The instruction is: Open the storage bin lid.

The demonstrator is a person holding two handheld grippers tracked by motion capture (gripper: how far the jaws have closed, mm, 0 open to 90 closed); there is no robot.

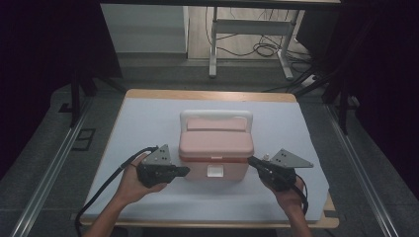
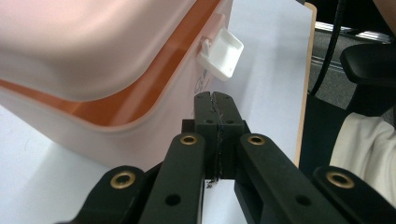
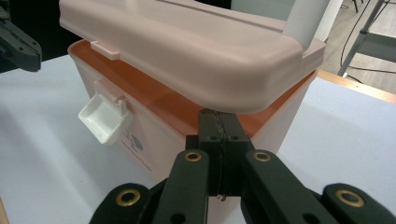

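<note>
A pink lidded box (image 1: pixel 216 148) with a white handle (image 1: pixel 216 115) stands mid-table on the white sheet. Its white front latch (image 1: pixel 215 171) hangs unfastened, seen also as the latch (image 2: pixel 221 53) and the latch (image 3: pixel 105 117). The lid (image 3: pixel 187 51) sits slightly raised, showing an orange rim (image 3: pixel 163 100). My left gripper (image 1: pixel 185 171) is shut and empty, its tips against the box's front left corner (image 2: pixel 140 135). My right gripper (image 1: pixel 252 161) is shut and empty too, with its tips (image 3: pixel 218 119) at the box's right front corner just under the lid's edge.
The box sits on a white sheet (image 1: pixel 148 123) over a wooden table (image 1: pixel 212 95). A metal desk frame with cables (image 1: pixel 247 34) stands beyond the table. Floor rails (image 1: pixel 54 163) run along both sides. The other gripper (image 3: pixel 16 44) shows at far left.
</note>
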